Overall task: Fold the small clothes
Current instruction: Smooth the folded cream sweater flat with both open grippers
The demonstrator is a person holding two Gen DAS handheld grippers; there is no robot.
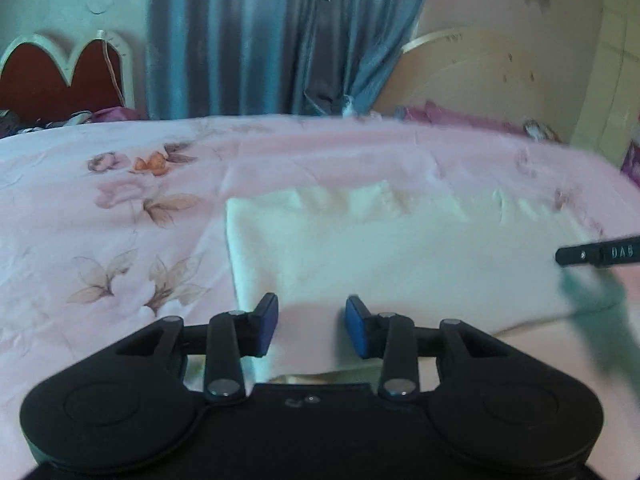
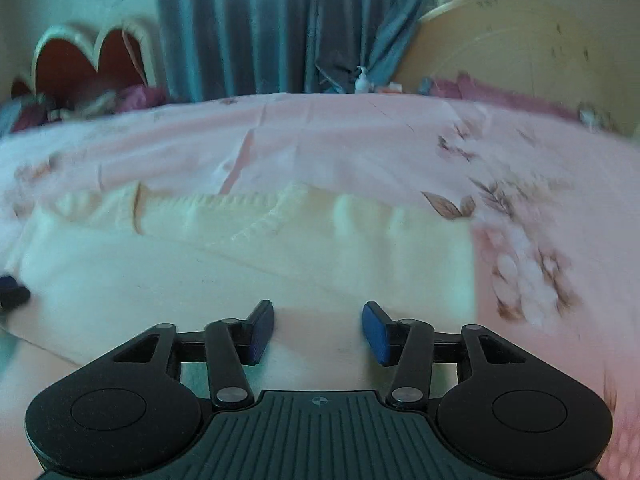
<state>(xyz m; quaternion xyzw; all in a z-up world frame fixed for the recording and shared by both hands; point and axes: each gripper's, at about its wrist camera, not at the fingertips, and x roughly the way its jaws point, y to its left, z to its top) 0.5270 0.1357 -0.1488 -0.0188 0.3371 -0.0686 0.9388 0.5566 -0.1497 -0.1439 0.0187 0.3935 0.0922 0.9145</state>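
Cream garment lies flat on bed w/ pink floral sheet, partly folded. Left hand-held gripper released, jaws apart over garment's near edge, pads not pressing. Right hand-held gripper also released, cloth beneath, nothing gripped. Only legible text: "DAB" on black finger at right edge of left view.

A blue curtain hangs behind the bed's pink floral sheet, beside a red headboard.

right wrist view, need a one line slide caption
Open right tongs poised above a cream garment laid flat on the pink floral bedsheet.
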